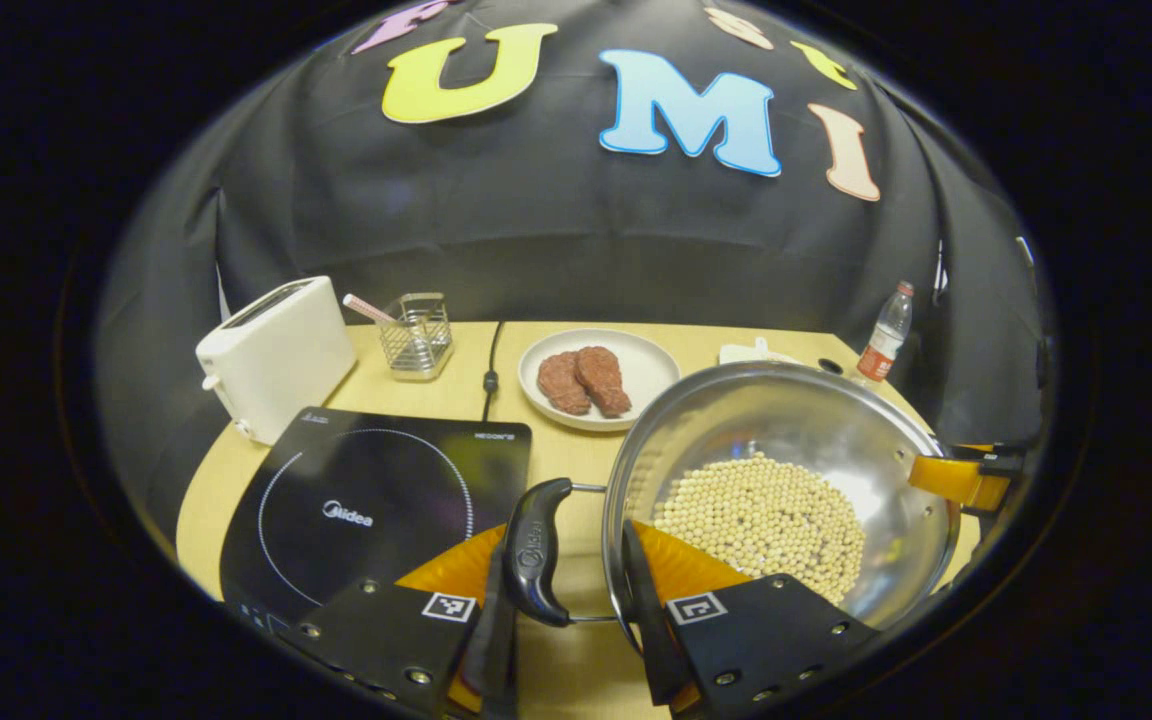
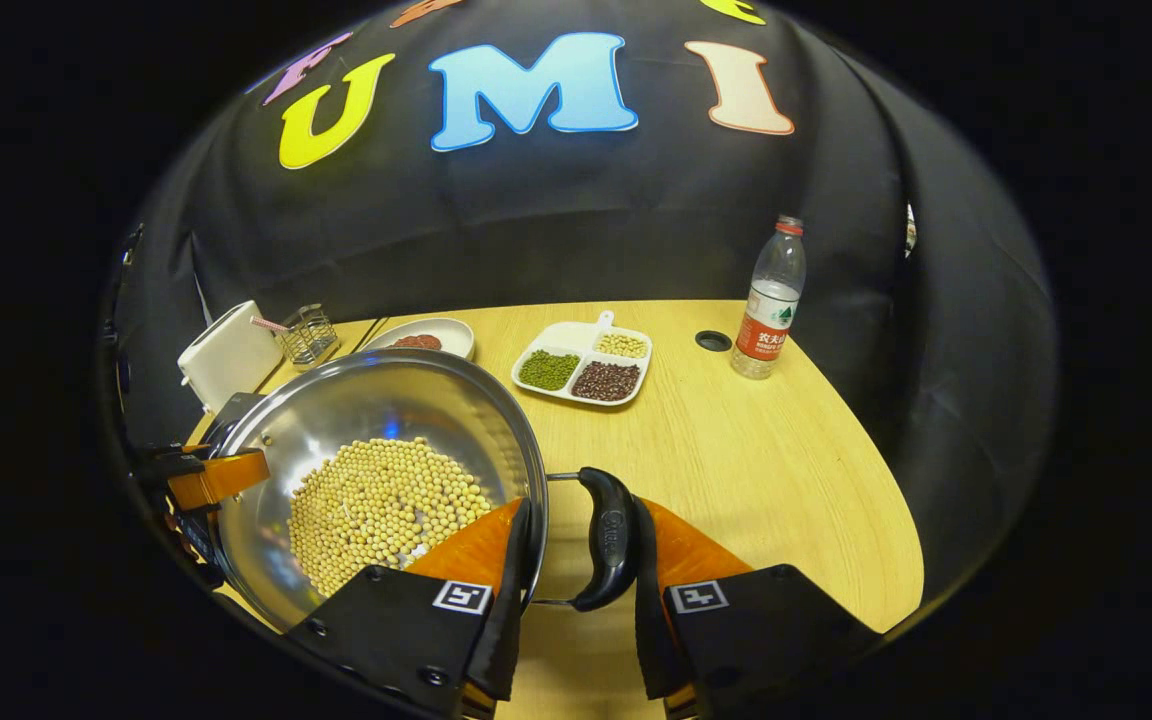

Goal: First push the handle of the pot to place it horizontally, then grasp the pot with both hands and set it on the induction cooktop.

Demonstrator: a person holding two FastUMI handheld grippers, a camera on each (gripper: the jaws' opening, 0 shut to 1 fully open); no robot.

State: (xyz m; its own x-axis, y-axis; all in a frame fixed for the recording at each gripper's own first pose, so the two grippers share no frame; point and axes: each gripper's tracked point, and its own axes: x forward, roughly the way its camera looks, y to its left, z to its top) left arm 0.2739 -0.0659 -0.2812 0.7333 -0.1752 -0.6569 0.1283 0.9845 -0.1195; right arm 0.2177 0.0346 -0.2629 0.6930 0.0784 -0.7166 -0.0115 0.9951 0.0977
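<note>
A steel pot (image 1: 796, 420) with soybeans (image 1: 761, 520) in it sits just right of the black induction cooktop (image 1: 366, 500). My left gripper (image 1: 568, 545) is closed across the pot's black left handle (image 1: 536, 550): one finger is outside the handle, the other inside the rim. My right gripper (image 2: 581, 515) holds the black right handle (image 2: 608, 540) the same way, with its other finger inside the rim beside the soybeans (image 2: 376, 510). Each gripper also appears at the pot's far side in the other's view: the right one (image 1: 966, 480) and the left one (image 2: 206, 478). Whether the pot (image 2: 376, 400) rests on the table I cannot tell.
On the wooden table (image 2: 756, 470) are a white toaster (image 1: 271, 355), a wire holder (image 1: 416, 335), a plate of meat (image 1: 596, 378), a divided tray of beans (image 2: 584, 365) and a water bottle (image 2: 768, 300). A cable (image 1: 489, 375) runs behind the cooktop.
</note>
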